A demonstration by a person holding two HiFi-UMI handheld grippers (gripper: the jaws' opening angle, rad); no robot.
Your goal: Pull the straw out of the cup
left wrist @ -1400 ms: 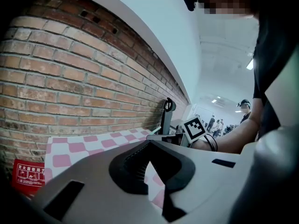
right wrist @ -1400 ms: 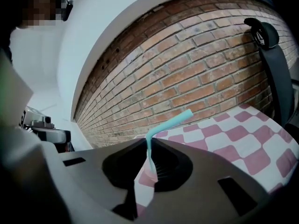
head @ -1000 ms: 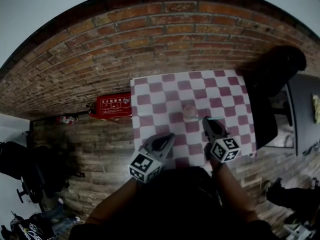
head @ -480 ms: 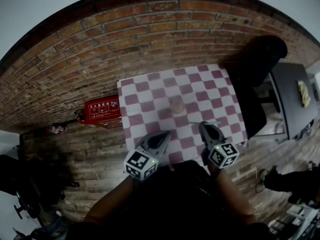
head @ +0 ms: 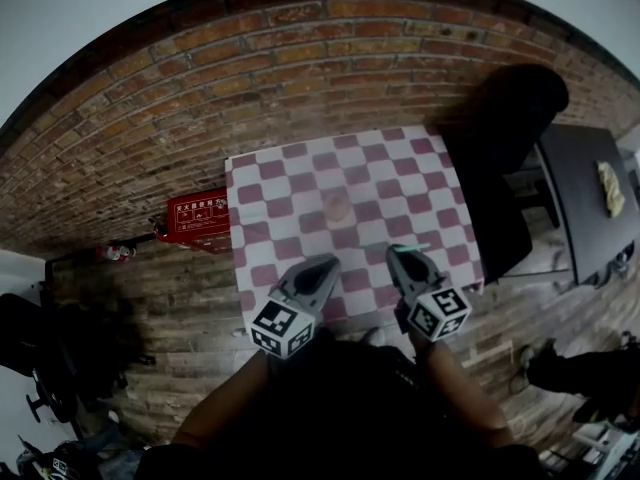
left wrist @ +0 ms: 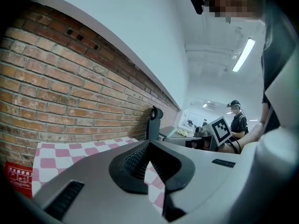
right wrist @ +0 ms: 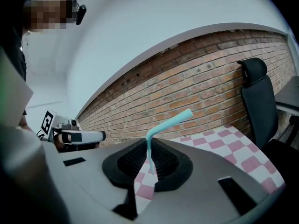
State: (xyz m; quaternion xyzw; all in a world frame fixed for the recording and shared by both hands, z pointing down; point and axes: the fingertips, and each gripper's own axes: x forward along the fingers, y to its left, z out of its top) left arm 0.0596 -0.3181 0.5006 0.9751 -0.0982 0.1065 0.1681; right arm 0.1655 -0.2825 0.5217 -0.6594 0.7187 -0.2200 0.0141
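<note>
On the far left, a red box (head: pixel 198 218) lies on the floor at the foot of the brick wall (head: pixel 200 98), just beside the table (head: pixel 265 183) with the red and white checked cloth.

Your left gripper (head: pixel 326 265) hovers over the near edge of this table. In the left gripper view its jaws (left wrist: pixel 148 146) are closed together at the tips, and nothing is between them (only the checked cloth shows through the small gap lower down).

The cup (head: pixel 337 206) stands on the cloth near the middle of the table, ahead of both grippers and apart from them.

Your right gripper (head: pixel 400 258) is over the near right part of the table. Its jaws are pressed tight on the straw (right wrist: pixel 166 125), a thin turquoise one. The straw rises from between the ribbed pads (right wrist: pixel 135 160), then bends and points up to the right. In the head view the straw (head: pixel 418 247) shows as a thin line at the tip of this gripper, clear of the cup.

To the right of the table stands a black chair (head: pixel 510 118), and further right a dark desk (head: pixel 590 208).
</note>
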